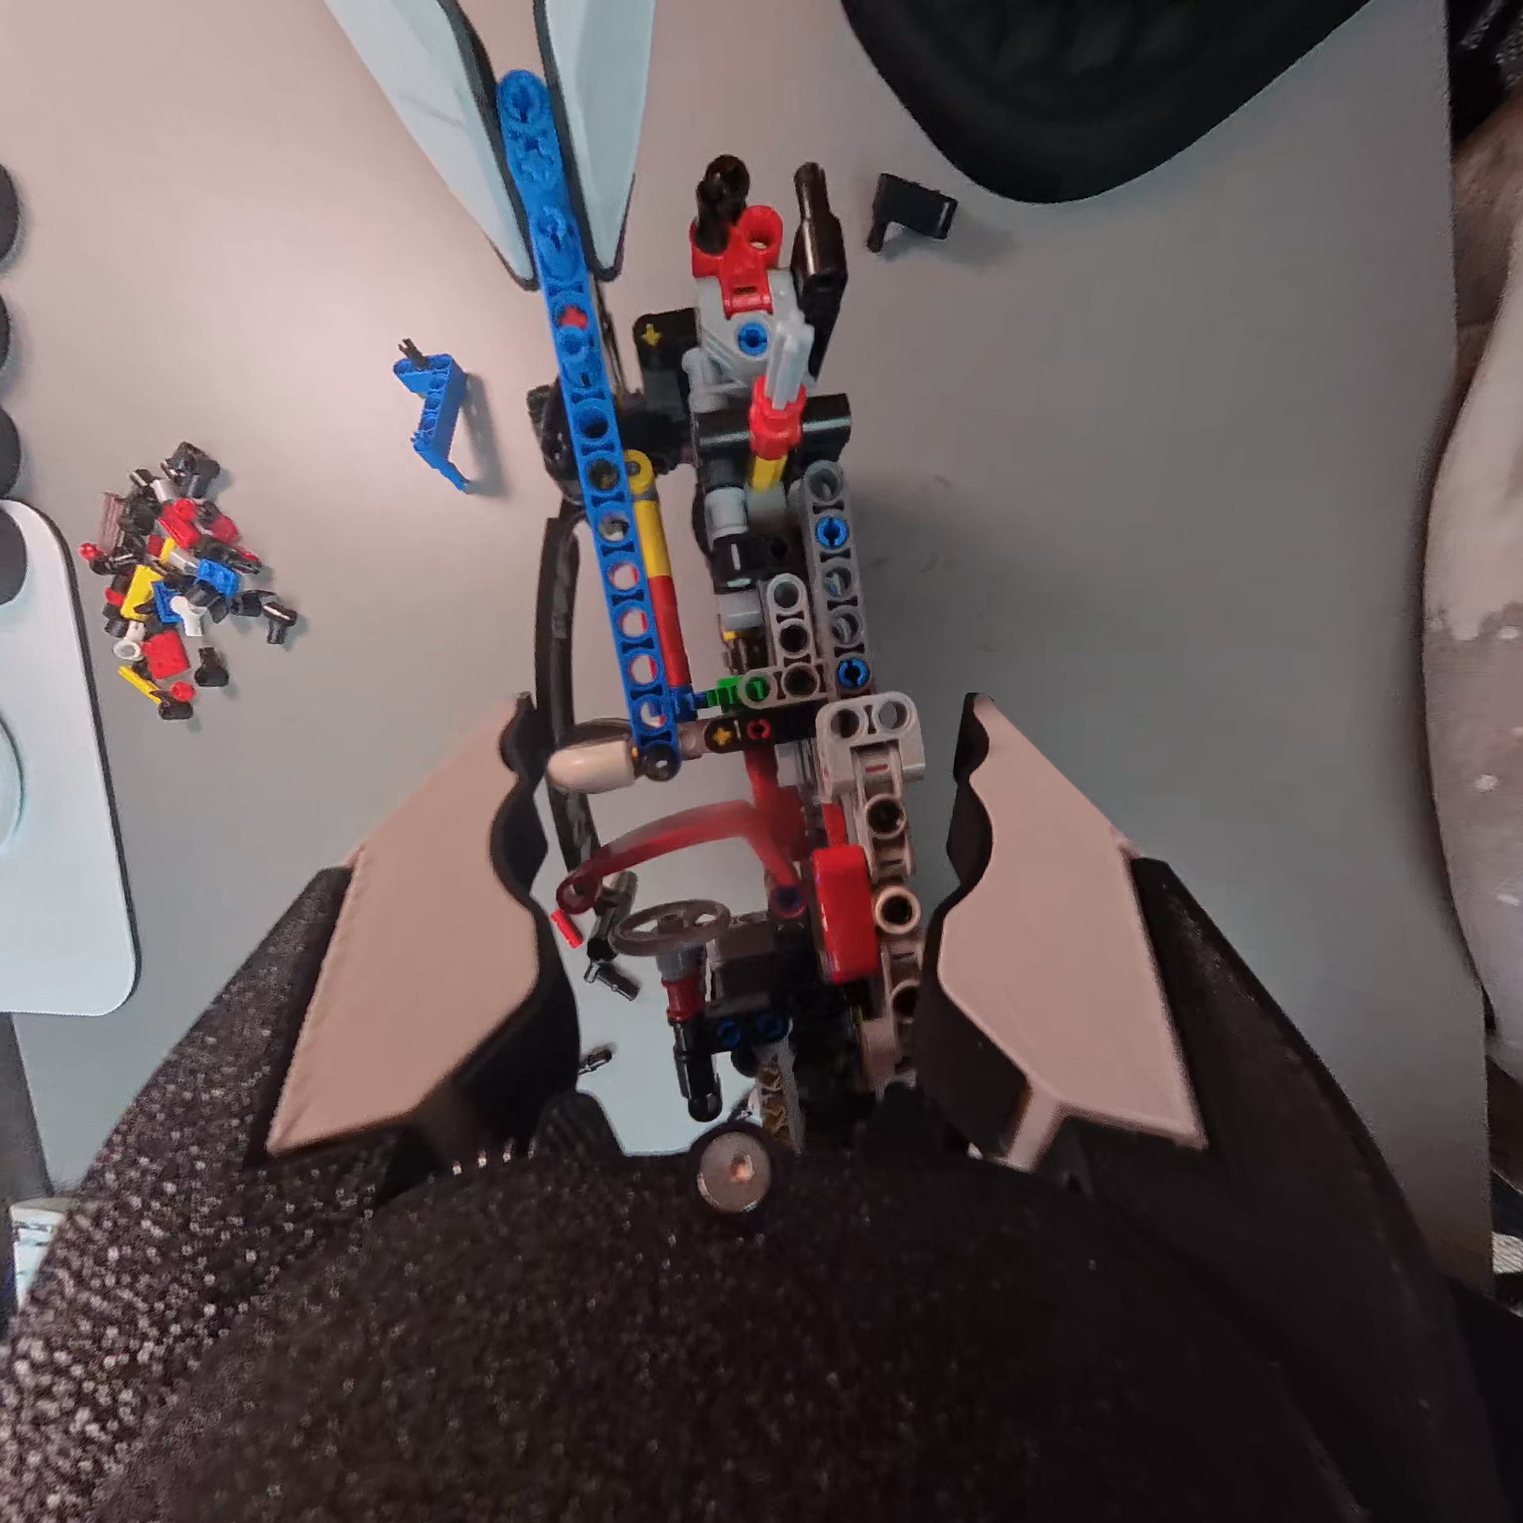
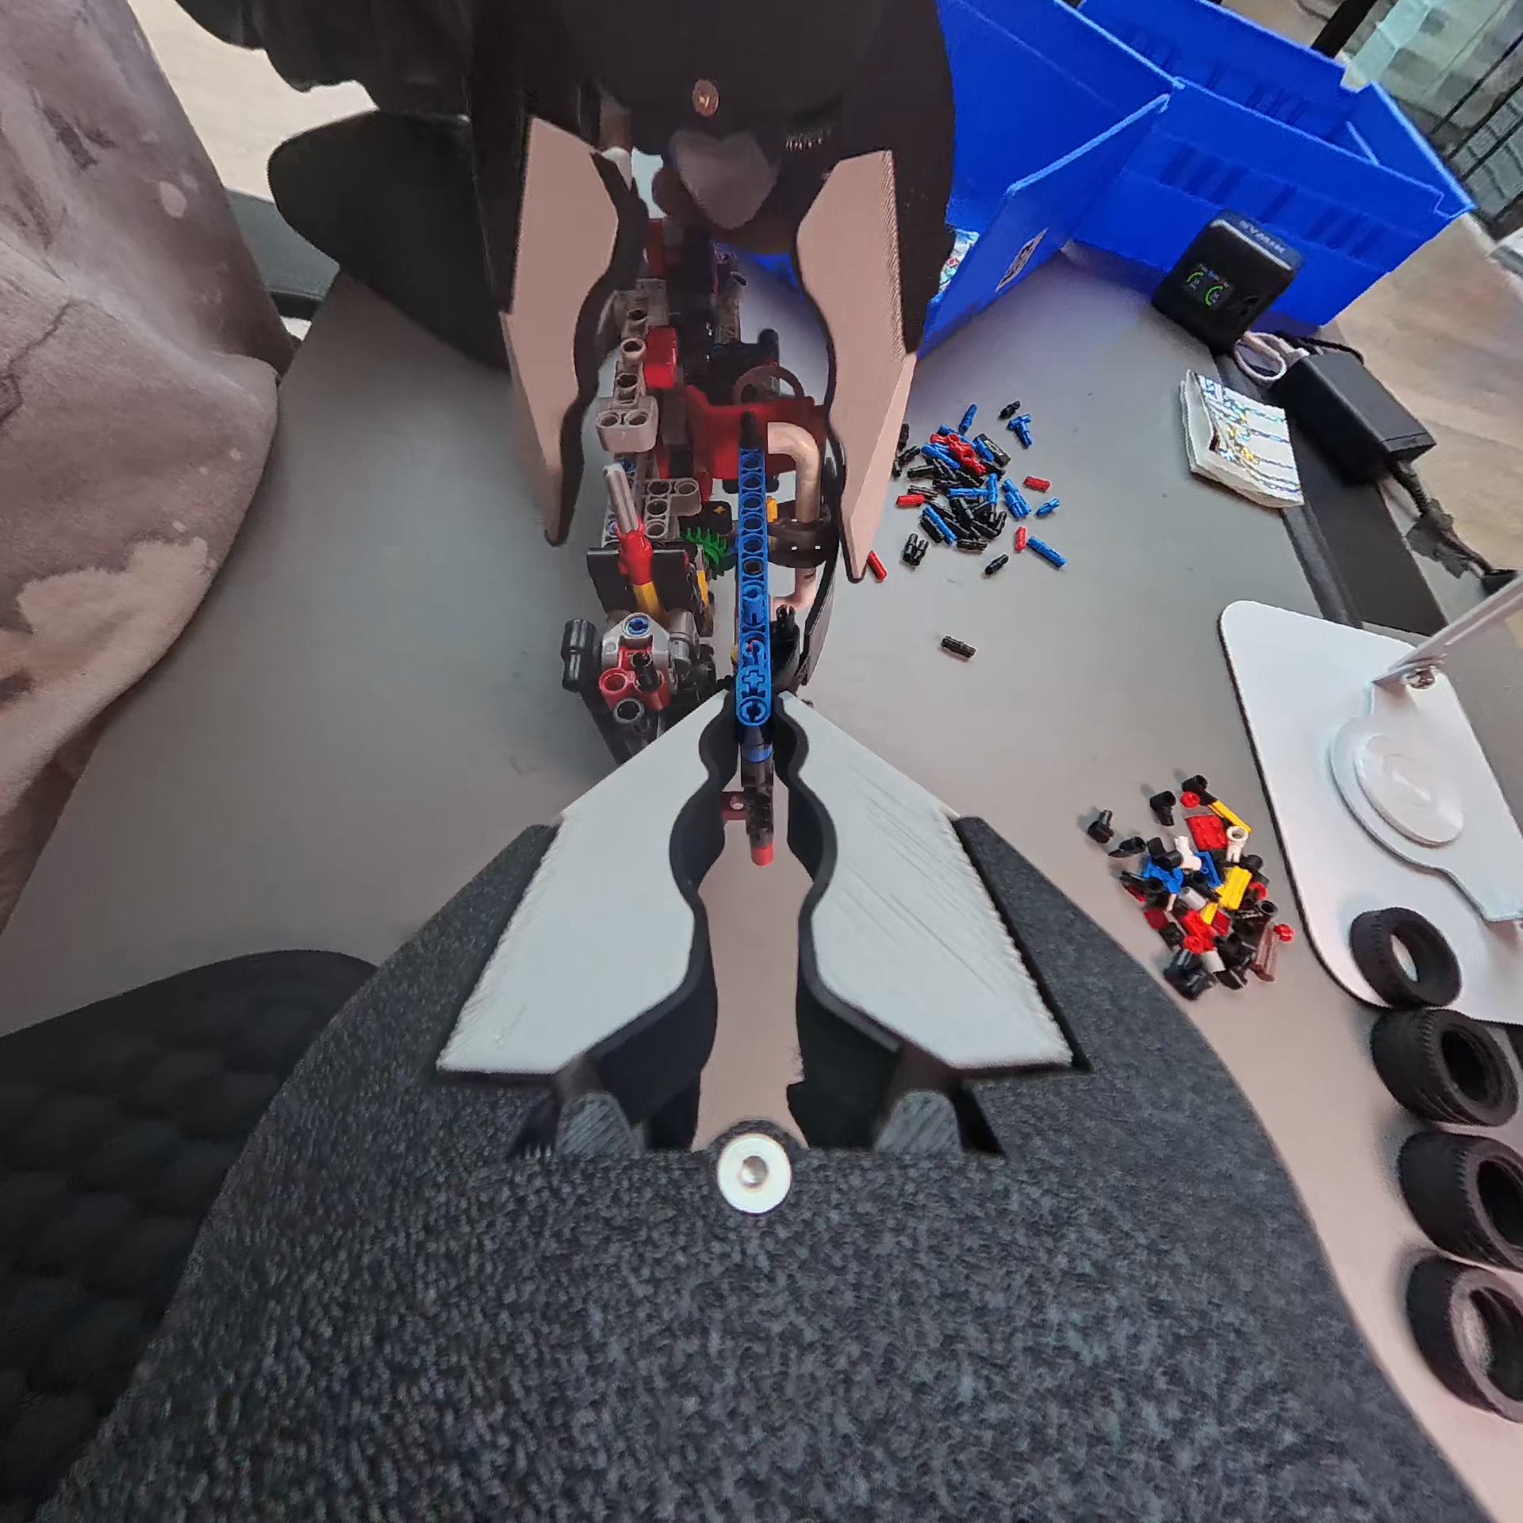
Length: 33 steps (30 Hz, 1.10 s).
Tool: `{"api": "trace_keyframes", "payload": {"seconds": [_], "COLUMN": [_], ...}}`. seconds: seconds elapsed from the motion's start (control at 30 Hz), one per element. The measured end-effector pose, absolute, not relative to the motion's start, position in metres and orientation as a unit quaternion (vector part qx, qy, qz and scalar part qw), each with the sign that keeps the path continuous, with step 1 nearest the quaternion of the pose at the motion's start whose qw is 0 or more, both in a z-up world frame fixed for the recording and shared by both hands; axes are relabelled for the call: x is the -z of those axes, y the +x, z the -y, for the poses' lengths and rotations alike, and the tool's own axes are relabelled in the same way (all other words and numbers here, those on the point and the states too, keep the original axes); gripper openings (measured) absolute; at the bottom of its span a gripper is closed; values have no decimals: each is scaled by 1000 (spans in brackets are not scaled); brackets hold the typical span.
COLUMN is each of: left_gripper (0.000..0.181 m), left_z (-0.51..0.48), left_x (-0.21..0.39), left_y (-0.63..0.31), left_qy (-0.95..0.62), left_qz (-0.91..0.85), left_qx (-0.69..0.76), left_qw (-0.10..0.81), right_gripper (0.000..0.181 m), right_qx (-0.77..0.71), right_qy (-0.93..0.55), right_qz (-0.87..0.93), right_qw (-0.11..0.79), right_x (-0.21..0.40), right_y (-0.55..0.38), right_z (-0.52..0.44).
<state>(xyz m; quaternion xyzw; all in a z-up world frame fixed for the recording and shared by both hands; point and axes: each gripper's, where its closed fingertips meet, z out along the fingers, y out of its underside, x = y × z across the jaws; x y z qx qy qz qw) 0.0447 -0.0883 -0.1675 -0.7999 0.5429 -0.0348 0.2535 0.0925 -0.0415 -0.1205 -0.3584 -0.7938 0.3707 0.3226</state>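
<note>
A half-built brick vehicle model of grey, black, red and yellow beams lies on the grey table. My left gripper, with tan fingers, straddles its near end, and both fingers touch its sides. In the right wrist view the left gripper closes on the model from the far side. My right gripper, with grey fingers, is shut on the end of a long blue holed beam. The beam lies along the model's side. The right gripper and the beam also show in the left wrist view.
A pile of small mixed parts and a pile of blue and black pins lie to the right. Blue bins stand behind. Black tyres and a white base plate sit at the right edge. A blue angled piece lies loose. My right fingertips sit around 9 cm from my left ones. The blue angled piece is about 12 cm from both grippers' fingertips.
</note>
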Motion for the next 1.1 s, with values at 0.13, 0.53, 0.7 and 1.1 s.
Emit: {"api": "trace_keyframes", "payload": {"seconds": [0.13,0.53,0.7,1.1], "left_gripper": [87,81,80,73], "left_z": [83,79,79,80], "left_x": [166,164,165,171], "left_y": [43,45,45,46], "left_qy": [-809,-811,-811,-811], "left_qz": [-531,-529,-529,-533], "left_qx": [67,81,78,50], "left_qw": [243,237,237,234], "right_gripper": [7,10,5,2], "right_qx": [-397,-374,-368,-430], "right_qy": [-400,-428,-445,-463], "right_qz": [774,786,785,743], "right_qw": [289,244,225,221], "right_x": [119,108,116,112], "right_y": [92,102,97,97], "right_z": [39,60,58,62]}}
